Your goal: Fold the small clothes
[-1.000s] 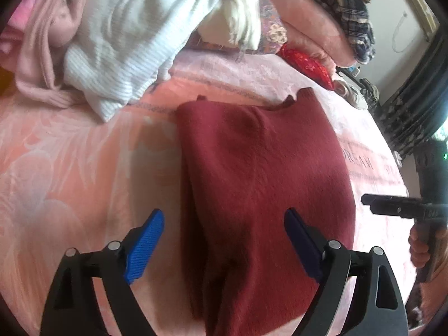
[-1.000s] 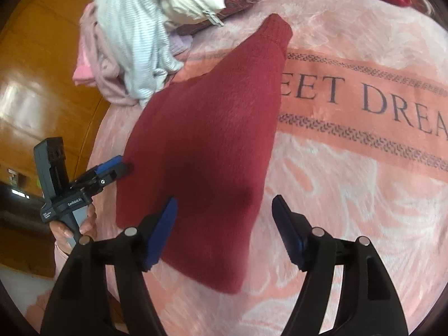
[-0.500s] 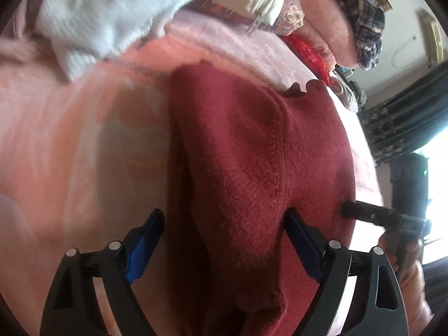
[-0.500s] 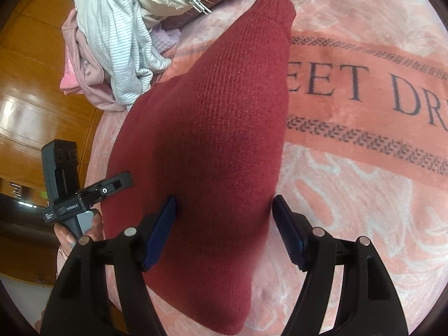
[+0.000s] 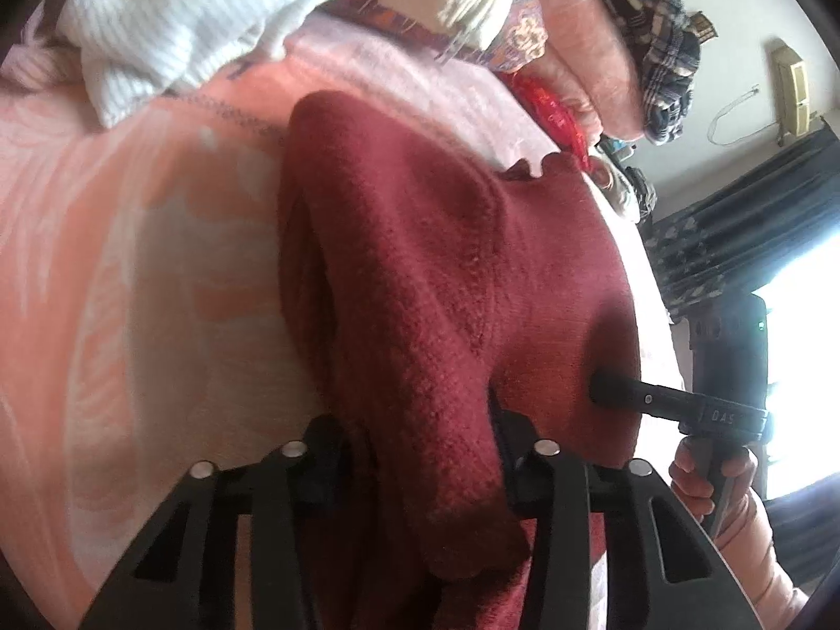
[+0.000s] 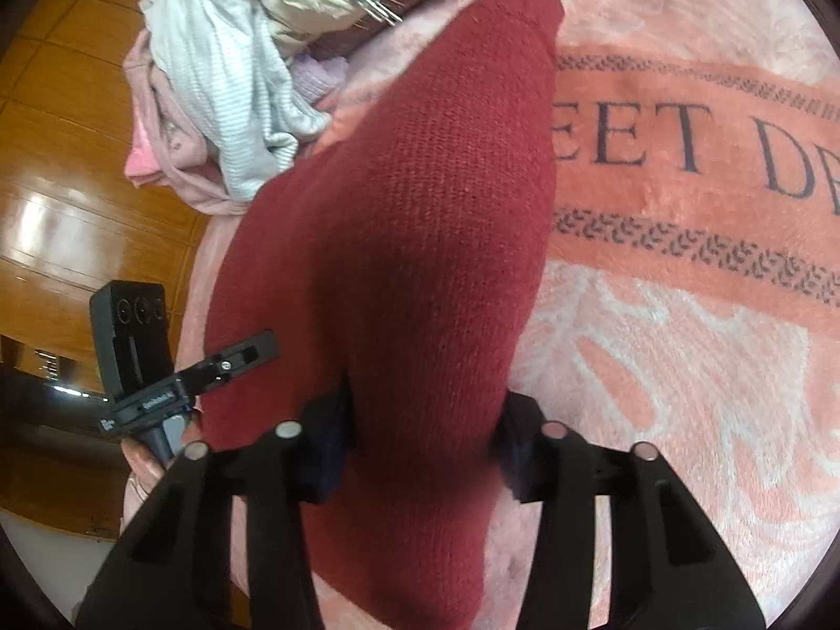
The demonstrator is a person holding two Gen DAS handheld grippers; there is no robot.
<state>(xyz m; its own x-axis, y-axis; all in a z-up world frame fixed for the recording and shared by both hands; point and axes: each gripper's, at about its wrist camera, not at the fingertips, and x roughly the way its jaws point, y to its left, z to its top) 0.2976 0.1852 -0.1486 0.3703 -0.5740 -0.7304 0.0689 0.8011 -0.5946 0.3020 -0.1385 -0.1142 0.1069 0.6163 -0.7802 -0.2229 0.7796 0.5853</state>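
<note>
Red knit garment (image 6: 409, 241) bunches between both grippers' closing fingers (image 6: 331, 436).

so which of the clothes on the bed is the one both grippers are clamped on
The dark red knit sweater, spread on the blanket; the white ribbed top and pink garments lie heaped untouched.

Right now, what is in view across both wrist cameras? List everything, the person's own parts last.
red sweater: one, dark red, on the blanket, a bunched part in each gripper
blanket: one, pink with dark lettering, under everything
clothes heap: one, white and pink, beyond the sweater
plaid cloth: one, dark, far back
left gripper: black, jaws just closed onto sweater
right gripper: black, jaws just closed onto sweater
hand: one, holding the right gripper
</note>
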